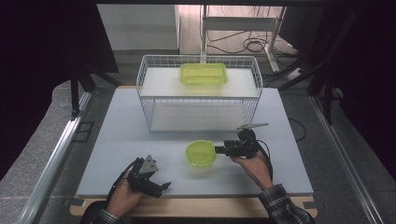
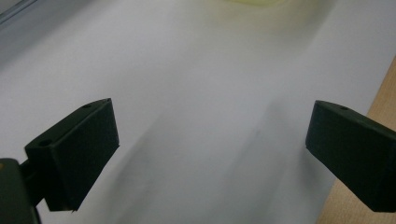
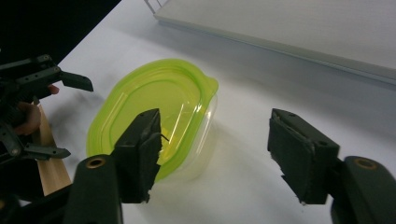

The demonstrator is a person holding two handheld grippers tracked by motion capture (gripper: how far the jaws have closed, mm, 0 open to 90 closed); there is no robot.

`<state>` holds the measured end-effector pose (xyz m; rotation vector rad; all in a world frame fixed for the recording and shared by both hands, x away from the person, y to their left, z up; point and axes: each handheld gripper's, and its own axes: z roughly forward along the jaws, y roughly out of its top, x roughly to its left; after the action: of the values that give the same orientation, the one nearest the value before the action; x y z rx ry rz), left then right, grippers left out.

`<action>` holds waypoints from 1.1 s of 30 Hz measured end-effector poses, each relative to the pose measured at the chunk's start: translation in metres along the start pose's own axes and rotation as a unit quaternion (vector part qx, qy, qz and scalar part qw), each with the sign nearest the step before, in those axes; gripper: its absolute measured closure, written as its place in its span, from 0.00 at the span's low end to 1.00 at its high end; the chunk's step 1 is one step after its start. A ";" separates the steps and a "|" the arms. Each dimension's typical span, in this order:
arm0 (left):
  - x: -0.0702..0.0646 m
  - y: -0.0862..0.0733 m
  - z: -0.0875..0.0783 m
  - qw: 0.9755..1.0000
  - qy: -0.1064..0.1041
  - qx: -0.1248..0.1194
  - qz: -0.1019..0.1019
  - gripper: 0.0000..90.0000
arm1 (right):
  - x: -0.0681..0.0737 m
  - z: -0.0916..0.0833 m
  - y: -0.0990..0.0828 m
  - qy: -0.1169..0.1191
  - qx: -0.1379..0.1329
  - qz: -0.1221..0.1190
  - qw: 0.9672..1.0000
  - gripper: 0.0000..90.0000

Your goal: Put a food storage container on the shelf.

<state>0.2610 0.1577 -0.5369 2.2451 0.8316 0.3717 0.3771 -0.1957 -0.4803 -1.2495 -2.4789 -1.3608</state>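
White table is carrying a round green-lidded container just in front of the wire basket, showing no readable writing. Beside it, the right gripper is standing part-open, gripping nothing; the left gripper is gaping wide, empty, nearer the table's front edge.

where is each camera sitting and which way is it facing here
High view: above the person's side, looking forward and down on the table, wire basket, both hands.
Left gripper view: on the left gripper, facing bare table; open jaws.
Right gripper view: on the right gripper, facing the round container; open jaws.
Shared: round container, left gripper.
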 end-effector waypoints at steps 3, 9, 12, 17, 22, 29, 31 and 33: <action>0.000 0.000 0.000 1.000 0.000 0.001 0.001 0.03 | -0.002 0.004 0.003 0.012 0.005 0.010 1.000 0.47; 0.000 0.000 0.001 1.000 0.000 0.004 0.003 0.03 | -0.008 0.011 0.005 0.032 0.015 0.041 0.999 0.58; -0.001 0.000 0.001 1.000 -0.001 0.006 0.004 0.03 | -0.010 0.014 0.006 0.037 0.019 0.048 0.998 0.63; -0.001 0.000 0.002 1.000 -0.001 0.009 0.007 0.03 | -0.011 0.020 0.006 0.050 0.031 0.057 0.997 0.68; -0.001 0.000 0.002 1.000 -0.001 0.010 0.008 0.03 | -0.012 0.026 0.007 0.067 0.040 0.072 0.994 0.75; -0.001 0.000 0.002 1.000 0.000 0.010 0.008 0.03 | -0.017 0.031 0.007 0.100 0.057 0.125 0.986 0.89; -0.001 0.000 0.002 1.000 0.000 0.009 0.008 0.03 | -0.017 0.031 0.007 0.104 0.058 0.133 0.984 0.89; -0.001 0.000 0.002 1.000 0.000 0.009 0.008 0.03 | -0.017 0.031 0.007 0.109 0.059 0.138 0.983 0.90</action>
<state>0.2607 0.1562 -0.5383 2.2695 0.8206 0.3730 0.4034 -0.1819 -0.5011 -1.2831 -2.1155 -1.1920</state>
